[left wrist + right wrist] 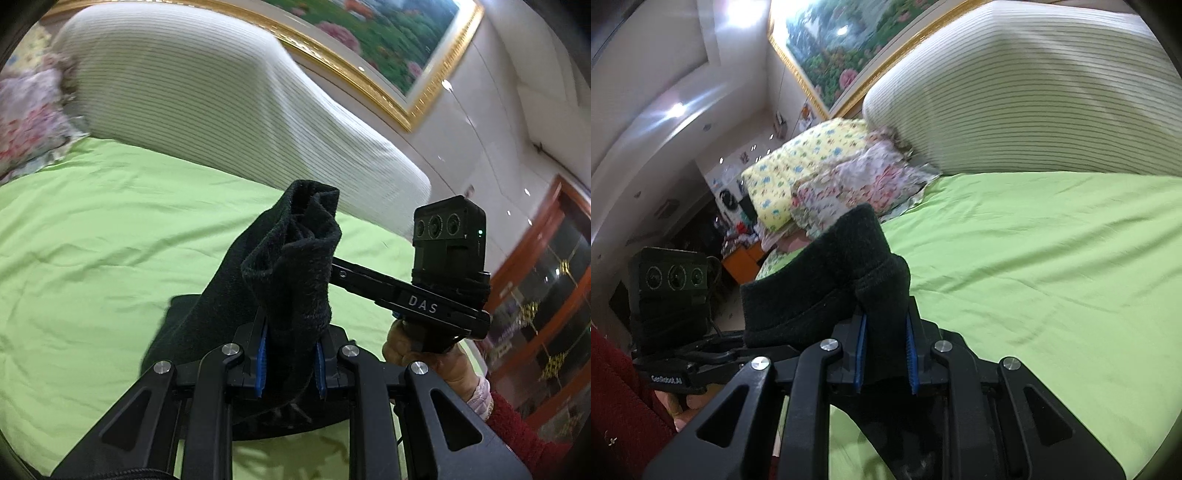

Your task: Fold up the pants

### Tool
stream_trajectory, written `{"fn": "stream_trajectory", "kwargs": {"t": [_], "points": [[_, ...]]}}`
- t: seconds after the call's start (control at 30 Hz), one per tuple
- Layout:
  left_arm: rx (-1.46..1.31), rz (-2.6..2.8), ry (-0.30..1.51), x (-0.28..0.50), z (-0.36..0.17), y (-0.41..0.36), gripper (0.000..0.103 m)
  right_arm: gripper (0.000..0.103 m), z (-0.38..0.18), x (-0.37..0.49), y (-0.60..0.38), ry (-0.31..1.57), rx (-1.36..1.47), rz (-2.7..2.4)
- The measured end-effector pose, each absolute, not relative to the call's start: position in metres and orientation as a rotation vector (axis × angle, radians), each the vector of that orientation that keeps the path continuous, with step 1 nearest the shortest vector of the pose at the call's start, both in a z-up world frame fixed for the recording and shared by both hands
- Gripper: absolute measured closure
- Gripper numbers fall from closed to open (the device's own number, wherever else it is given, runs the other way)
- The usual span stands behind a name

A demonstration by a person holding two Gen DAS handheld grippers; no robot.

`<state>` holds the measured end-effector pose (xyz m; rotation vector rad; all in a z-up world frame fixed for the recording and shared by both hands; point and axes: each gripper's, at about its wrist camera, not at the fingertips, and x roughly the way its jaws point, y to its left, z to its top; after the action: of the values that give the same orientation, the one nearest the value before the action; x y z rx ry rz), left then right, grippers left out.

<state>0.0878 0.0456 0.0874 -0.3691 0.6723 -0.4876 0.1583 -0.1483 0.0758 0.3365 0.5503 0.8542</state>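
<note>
I had the left claw (290, 360) clamped on a bunch of the black pants (295, 258), its blue pads (261, 365) pressing in from both sides with only the thickness of the fleecy cloth between them. From that grip the fabric rose in a crumpled fold above the fingers and trailed down to the left, lifted off the green bed sheet (92, 240). My right claw (886, 360) was likewise nipped shut on another part of the same pants (827, 280), a rolled hem standing up over the jaws and stretching off to the left of that view, above the sheet (1052, 277). In the left wrist view I could see the right hand (432, 354), in a dark red sleeve (524, 432), gripping the handle of the other gripper just to the right of the cloth. Beyond the pants lay a big striped white pillow (221, 103) at the head of the bed, a flowery quilt (857, 181) bundled beside it, and a gold-framed landscape painting (388, 33) on the wall behind.
</note>
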Motion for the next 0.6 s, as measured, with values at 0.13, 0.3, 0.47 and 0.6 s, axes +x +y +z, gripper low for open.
{"fn": "stream_trajectory", "kwargs": {"t": [0.13,0.3,0.47,0.6], "points": [[-0.341,-0.534,0.695,0.088,0.084,0.012,0.084,0.084,0.065,0.147,-0.177,0.533,0.389,0.821],[-0.305,-0.566,0.735,0.09,0.076,-0.027,0.084,0.084,0.048,0.138,-0.205,0.532,0.433,0.78],[-0.254,-0.57,0.762,0.091,0.062,-0.06,0.084,0.084,0.025,0.13,-0.228,0.539,0.49,0.741],[-0.197,-0.574,0.801,0.098,0.048,-0.085,0.083,0.084,0.003,0.129,-0.24,0.57,0.53,0.712]]}}
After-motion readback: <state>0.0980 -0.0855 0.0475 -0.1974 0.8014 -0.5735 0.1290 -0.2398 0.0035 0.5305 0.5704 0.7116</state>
